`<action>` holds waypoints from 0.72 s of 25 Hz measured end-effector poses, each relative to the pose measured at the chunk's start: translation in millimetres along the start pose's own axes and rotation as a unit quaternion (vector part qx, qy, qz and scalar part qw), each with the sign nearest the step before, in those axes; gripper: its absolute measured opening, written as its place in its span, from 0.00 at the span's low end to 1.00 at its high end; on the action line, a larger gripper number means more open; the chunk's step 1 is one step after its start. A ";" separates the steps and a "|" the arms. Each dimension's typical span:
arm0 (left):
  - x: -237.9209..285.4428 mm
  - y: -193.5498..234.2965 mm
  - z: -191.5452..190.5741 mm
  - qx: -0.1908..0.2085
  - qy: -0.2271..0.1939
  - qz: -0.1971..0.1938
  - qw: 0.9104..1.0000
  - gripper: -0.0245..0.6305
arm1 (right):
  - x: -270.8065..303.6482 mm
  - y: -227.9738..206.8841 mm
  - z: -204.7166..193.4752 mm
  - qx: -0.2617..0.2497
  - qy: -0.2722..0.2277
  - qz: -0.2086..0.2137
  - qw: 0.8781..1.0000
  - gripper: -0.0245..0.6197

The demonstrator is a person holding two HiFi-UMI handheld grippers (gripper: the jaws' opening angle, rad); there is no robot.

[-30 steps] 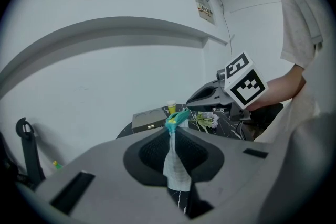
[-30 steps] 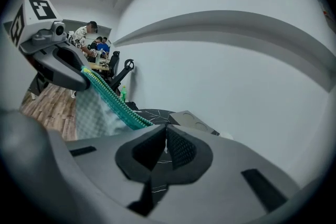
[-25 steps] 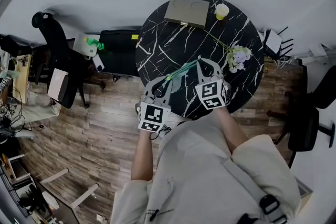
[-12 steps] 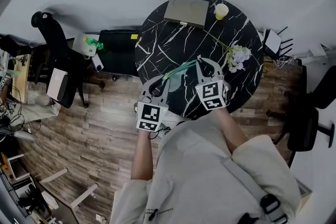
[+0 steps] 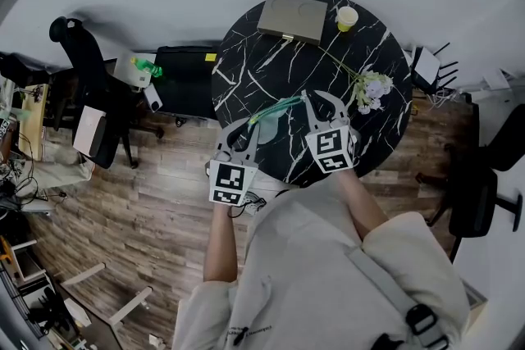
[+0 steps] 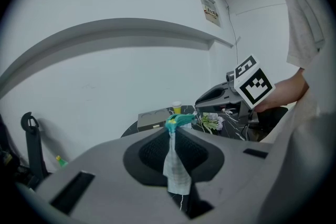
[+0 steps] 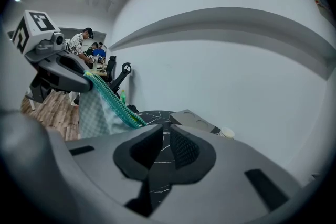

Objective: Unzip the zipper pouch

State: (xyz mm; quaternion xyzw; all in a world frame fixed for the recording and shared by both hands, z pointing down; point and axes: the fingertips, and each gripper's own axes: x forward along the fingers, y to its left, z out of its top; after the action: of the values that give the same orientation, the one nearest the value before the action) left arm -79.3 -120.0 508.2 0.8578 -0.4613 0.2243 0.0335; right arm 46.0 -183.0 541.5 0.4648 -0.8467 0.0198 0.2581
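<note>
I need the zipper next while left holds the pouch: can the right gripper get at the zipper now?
Probably yes. The right gripper has its jaws slightly apart and empty, and the zipper of the pouch ends right beside them, with nothing in between.

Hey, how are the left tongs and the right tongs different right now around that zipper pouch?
The left tongs are shut on the zipper pouch, fabric pinched between them; the right tongs stand narrowly apart with nothing between them, the teal zipper end beside one tip. The left tongs sit at the table edge; the right tongs are over the tabletop. Both face the pouch.
</note>
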 end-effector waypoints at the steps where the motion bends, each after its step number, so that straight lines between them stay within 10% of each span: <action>1: -0.5 1.4 -1.1 -0.001 0.001 0.003 1.000 0.11 | -0.5 -1.1 -0.3 0.001 0.000 -0.002 1.000 0.11; 18: -8.7 37.7 -20.6 -0.054 0.004 0.073 0.996 0.11 | -3.1 68.5 18.4 0.094 -0.025 0.156 0.983 0.12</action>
State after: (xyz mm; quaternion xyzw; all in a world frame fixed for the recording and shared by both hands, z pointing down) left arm -121.2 -129.4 517.4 0.8178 -0.5338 0.2049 0.0649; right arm -15.1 -146.8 538.3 0.3499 -0.9093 0.1273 0.1857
